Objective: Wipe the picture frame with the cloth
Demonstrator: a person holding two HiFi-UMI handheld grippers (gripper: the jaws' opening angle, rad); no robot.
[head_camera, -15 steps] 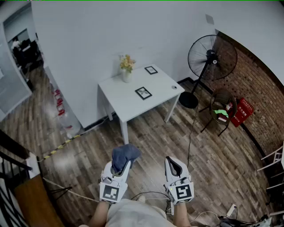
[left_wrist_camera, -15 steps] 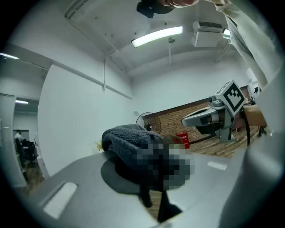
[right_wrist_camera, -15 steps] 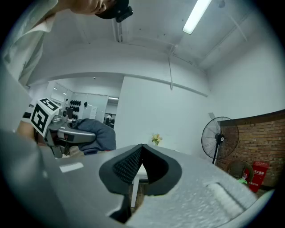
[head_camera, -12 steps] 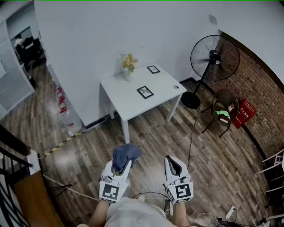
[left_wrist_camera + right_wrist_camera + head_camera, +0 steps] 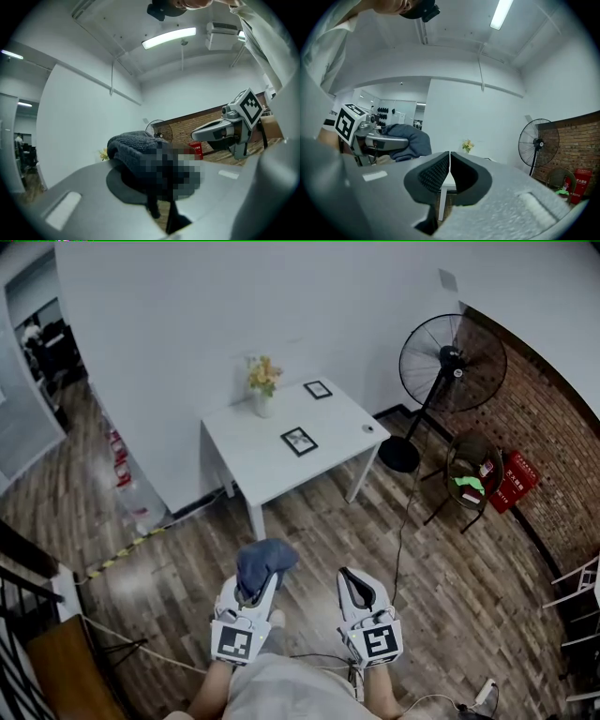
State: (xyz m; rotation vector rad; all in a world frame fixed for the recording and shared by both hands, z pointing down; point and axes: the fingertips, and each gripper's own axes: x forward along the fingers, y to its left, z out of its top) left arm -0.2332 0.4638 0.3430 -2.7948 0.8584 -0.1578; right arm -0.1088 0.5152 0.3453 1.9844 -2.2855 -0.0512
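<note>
left gripper jaws clamp the blue cloth; right gripper jaws pressed together, holding nothing.

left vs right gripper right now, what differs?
Left gripper is shut on the blue-grey cloth; right gripper is shut on nothing. The cloth bunches over the left gripper's tips, while the right gripper's dark pads show bare and pressed together. Shared: both hang over the wood floor, short of the white table.
</note>
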